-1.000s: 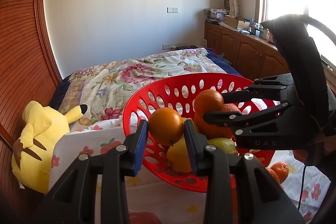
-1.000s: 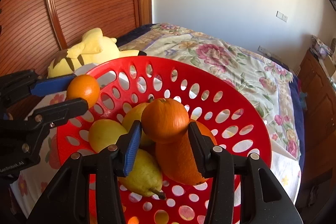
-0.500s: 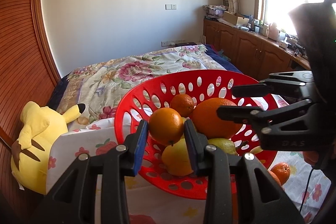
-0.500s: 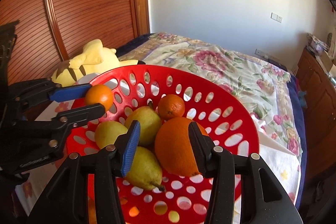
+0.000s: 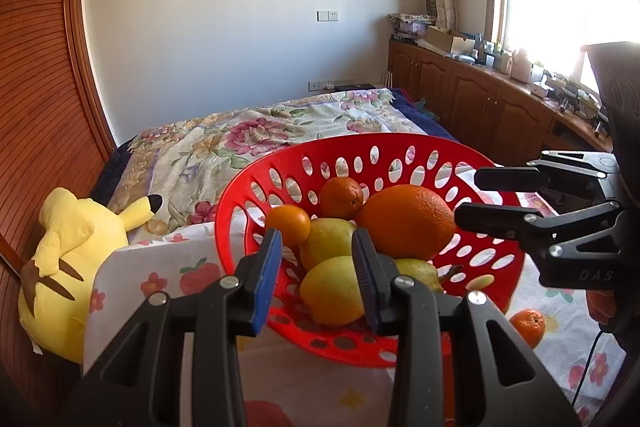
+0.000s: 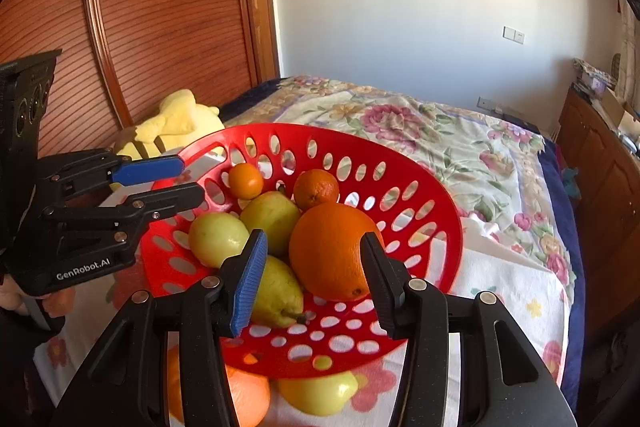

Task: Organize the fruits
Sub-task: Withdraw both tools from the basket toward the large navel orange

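Note:
A red perforated basket (image 5: 404, 151) (image 6: 448, 223) stands on the cloth-covered surface. It holds a large orange (image 5: 406, 221) (image 6: 330, 251), two small oranges (image 5: 341, 191) (image 5: 289, 225), which also show in the right wrist view (image 6: 316, 189) (image 6: 245, 180), and several yellow-green pears (image 6: 218, 239). My left gripper (image 5: 316, 267) is open and empty at the basket's near rim. My right gripper (image 6: 310, 275) is open and empty, just short of the large orange.
A small orange (image 5: 528, 325) lies on the cloth to the right of the basket. An orange (image 6: 248, 399) and a yellow fruit (image 6: 320, 393) lie in front of the basket. A yellow plush toy (image 5: 68, 263) sits to the left, against a wooden headboard.
Both grippers have let go of their small oranges, which now lie in the basket. Both grippers have drawn back from the basket and stand open.

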{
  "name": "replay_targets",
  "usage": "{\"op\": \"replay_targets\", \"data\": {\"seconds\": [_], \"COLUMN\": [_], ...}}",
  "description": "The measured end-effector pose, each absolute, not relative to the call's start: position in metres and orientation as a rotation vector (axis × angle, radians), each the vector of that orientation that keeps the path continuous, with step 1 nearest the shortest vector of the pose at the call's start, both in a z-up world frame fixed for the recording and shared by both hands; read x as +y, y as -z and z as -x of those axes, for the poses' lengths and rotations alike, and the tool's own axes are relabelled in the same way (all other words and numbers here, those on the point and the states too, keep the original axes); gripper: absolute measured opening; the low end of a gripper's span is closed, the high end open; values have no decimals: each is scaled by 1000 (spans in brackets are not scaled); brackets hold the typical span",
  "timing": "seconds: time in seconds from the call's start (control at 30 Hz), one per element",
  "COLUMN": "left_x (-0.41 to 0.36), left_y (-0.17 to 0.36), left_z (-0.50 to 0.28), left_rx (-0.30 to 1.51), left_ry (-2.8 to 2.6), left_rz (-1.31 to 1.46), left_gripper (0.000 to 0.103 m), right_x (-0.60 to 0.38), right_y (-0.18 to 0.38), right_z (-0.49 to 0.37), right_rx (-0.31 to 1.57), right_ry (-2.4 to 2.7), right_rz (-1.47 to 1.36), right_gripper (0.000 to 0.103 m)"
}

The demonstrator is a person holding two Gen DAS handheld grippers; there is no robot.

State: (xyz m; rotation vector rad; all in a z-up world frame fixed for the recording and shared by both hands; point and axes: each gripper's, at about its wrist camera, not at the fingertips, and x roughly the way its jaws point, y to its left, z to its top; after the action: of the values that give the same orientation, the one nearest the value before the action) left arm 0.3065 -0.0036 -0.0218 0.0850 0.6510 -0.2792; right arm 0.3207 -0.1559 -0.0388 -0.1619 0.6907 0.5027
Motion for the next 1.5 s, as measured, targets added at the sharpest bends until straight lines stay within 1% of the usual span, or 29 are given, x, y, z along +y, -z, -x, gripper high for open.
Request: {"op": "replay_targets", "data": {"seconds": [0.3, 0.57, 1.03, 1.4, 1.5], "left_x": [4, 0, -6, -19, -20], "left_y": [18, 15, 51, 69, 73], "left_z": [-265, -227, -177, -163, -159], "left_rx": [629, 613, 667, 677, 676], "left_ry": [288, 306, 308, 302, 301], "left_rz": [-64, -65, -45, -61, -60], "left_gripper": [41, 46, 46, 46, 46], "right_x": [-176, -189, -200, -199, -194], "right_y": [32, 35, 51, 62, 65], "right_z": [-280, -243, -200, -185, -181], "right_rx": [654, 649, 658, 673, 676], "right_ry": [-480, -456, -415, -417, -424], "right_rz": [124, 100, 63, 43, 45], "right_gripper": [52, 57, 58, 58, 61]}}
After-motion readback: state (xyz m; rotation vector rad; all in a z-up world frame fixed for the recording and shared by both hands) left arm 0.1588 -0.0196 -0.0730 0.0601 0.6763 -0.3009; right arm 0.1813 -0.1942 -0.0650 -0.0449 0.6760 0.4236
